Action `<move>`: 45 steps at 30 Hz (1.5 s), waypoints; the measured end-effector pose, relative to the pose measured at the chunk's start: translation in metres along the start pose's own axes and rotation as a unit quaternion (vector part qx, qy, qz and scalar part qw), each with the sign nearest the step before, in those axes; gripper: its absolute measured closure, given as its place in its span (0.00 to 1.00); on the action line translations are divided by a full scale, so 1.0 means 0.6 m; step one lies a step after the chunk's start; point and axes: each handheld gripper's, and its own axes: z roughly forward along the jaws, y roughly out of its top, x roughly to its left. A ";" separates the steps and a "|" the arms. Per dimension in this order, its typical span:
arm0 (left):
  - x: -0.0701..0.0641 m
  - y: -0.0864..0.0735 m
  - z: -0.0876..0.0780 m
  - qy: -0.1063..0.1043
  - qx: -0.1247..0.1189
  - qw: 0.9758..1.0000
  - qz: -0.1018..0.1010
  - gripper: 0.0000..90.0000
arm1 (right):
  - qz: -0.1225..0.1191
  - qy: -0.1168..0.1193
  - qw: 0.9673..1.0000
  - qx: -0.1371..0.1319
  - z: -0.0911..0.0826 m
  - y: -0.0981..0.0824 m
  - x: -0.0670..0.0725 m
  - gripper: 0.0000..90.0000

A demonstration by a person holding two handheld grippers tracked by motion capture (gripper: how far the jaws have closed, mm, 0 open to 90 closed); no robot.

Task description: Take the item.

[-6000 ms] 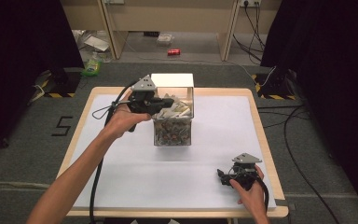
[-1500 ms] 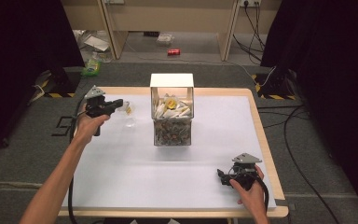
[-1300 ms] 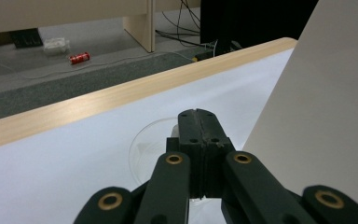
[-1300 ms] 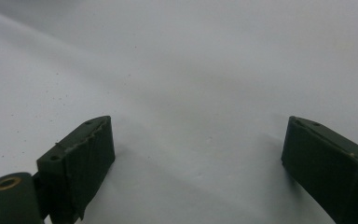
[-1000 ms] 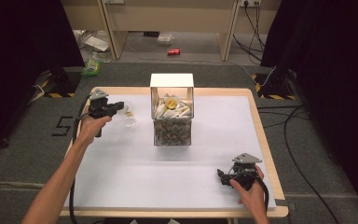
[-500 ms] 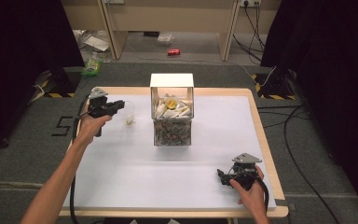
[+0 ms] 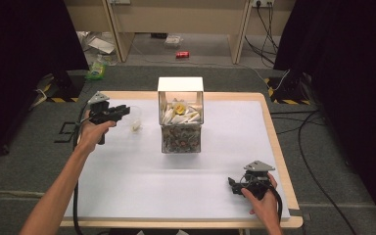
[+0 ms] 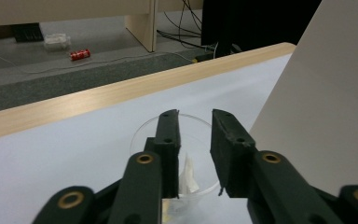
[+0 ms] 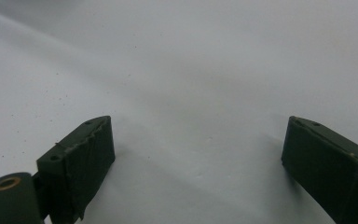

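A clear plastic cup (image 7: 135, 120) (image 8: 144, 135) stands on the white table left of a clear box (image 7: 181, 128) that holds white sachets and a yellow piece. My left gripper (image 7: 126, 109) (image 8: 196, 116) hovers just over the cup's mouth. Its jaws have just been opening and stand a little apart with nothing between them. A pale sachet (image 8: 189, 175) lies inside the cup below them. My right gripper (image 7: 231, 185) (image 9: 200, 130) rests near the table's front right corner, wide open over bare surface.
The box's white side panel (image 8: 317, 116) rises close on the right in the left gripper view. The table's wooden far edge (image 8: 121, 91) runs behind the cup. On the floor beyond lie a red can (image 7: 182, 54), cables and some litter.
My left hand left the box and came to the cup at the left, where it has held still for the last second. The right hand has not moved.
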 end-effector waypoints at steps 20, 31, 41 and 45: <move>-0.027 0.007 -0.028 0.000 0.014 1.000 -0.011 0.17 | 0.000 0.000 1.000 0.000 0.000 0.000 0.000 0.11; -0.040 0.008 -0.042 -0.009 0.012 1.000 0.008 0.16 | 0.000 0.000 1.000 0.000 0.000 0.000 0.000 0.11; -0.051 -0.002 -0.052 -0.010 0.011 1.000 0.012 0.16 | 0.000 0.000 1.000 0.000 0.000 0.000 0.000 0.11; -0.052 -0.009 -0.058 -0.010 0.008 1.000 0.008 0.16 | 0.000 0.000 1.000 -0.001 0.000 0.000 0.000 0.11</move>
